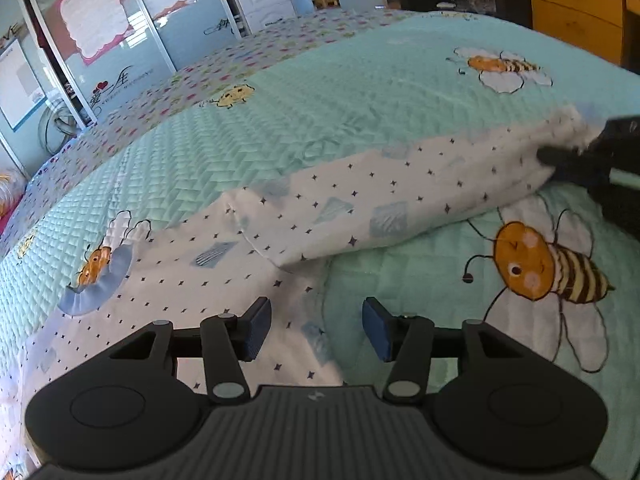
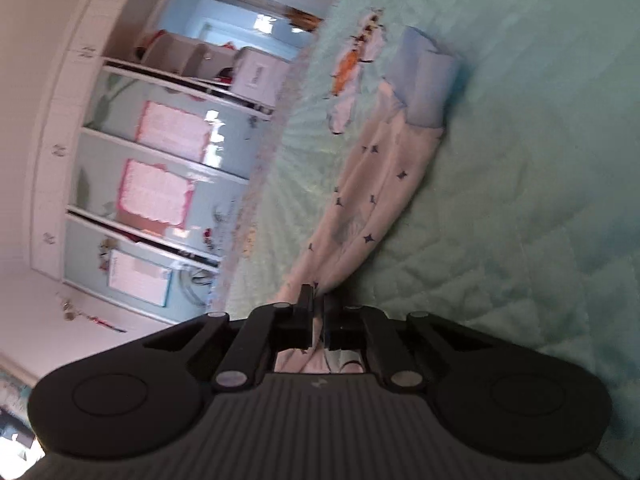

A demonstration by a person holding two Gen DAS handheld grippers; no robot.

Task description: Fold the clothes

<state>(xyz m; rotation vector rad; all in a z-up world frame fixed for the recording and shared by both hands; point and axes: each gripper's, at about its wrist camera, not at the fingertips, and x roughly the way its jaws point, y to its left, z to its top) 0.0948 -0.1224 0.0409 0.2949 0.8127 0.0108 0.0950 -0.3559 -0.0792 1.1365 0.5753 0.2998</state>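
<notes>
Two hand-held grippers work a white starred garment (image 1: 224, 272) on the bed (image 1: 320, 120): the right (image 2: 318, 312) pinches one end, lifting it as if to fold it over, while the left (image 1: 316, 328) hovers spread at the near edge.

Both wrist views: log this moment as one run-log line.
stage: mid-fold | right gripper: shut on white star-print garment, lifting one end | left gripper: open above garment | surface: bee-print quilt
</notes>
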